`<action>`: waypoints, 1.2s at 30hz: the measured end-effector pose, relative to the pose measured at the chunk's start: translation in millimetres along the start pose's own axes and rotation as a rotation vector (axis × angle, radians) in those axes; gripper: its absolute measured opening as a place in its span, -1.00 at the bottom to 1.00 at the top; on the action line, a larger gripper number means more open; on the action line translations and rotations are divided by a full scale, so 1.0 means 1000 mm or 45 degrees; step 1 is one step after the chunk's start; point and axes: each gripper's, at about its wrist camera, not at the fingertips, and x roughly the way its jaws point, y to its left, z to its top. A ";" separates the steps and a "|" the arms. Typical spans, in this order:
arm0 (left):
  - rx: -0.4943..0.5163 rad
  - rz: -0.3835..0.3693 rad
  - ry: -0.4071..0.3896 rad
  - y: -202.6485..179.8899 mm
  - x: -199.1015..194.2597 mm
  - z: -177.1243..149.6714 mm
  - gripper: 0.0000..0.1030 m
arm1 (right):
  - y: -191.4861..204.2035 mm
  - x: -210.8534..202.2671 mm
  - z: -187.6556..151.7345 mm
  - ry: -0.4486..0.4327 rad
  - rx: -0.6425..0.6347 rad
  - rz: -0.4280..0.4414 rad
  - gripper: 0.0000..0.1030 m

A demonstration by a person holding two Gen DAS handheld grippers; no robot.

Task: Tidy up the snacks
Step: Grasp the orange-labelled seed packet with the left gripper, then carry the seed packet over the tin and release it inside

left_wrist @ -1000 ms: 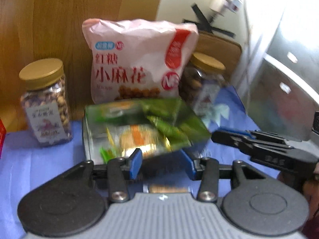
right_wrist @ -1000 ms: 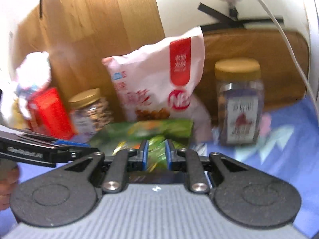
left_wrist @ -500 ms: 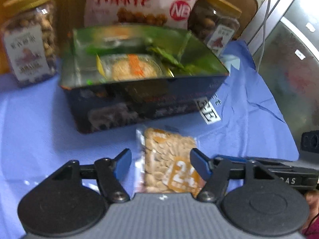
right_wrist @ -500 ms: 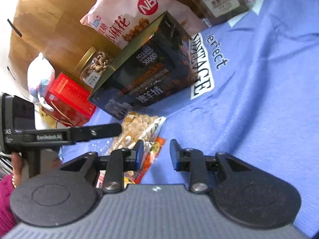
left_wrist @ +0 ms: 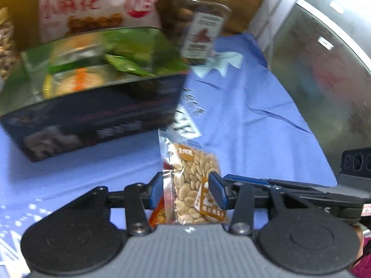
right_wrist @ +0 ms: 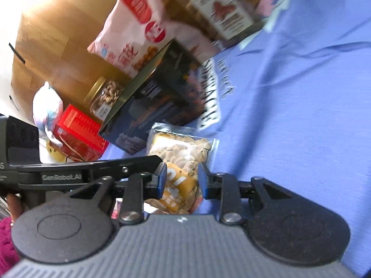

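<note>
Left wrist: my left tool (left_wrist: 187, 190) straddles the packet (left_wrist: 194, 180), unclenched. I should close squarely mid-packet, then lift toward the box (left_wrist: 92, 113) ahead.

In the left wrist view, the nut packet (left_wrist: 197, 185) lies on the cloth (left_wrist: 243, 115) at the bottom middle, between the two fingers of the left claw (left_wrist: 187, 191). The box (left_wrist: 92, 115) sits just behind it, to the left. Small snacks (left_wrist: 76, 81) lie inside the box. Behind the box stand the big bag (left_wrist: 92, 4) and a jar (left_wrist: 199, 30), at the top of the frame.
</note>
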 end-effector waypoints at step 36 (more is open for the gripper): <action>0.233 -0.067 -0.009 -0.071 0.024 -0.023 -0.05 | -0.048 -0.071 -0.039 -0.135 0.064 -0.004 -0.64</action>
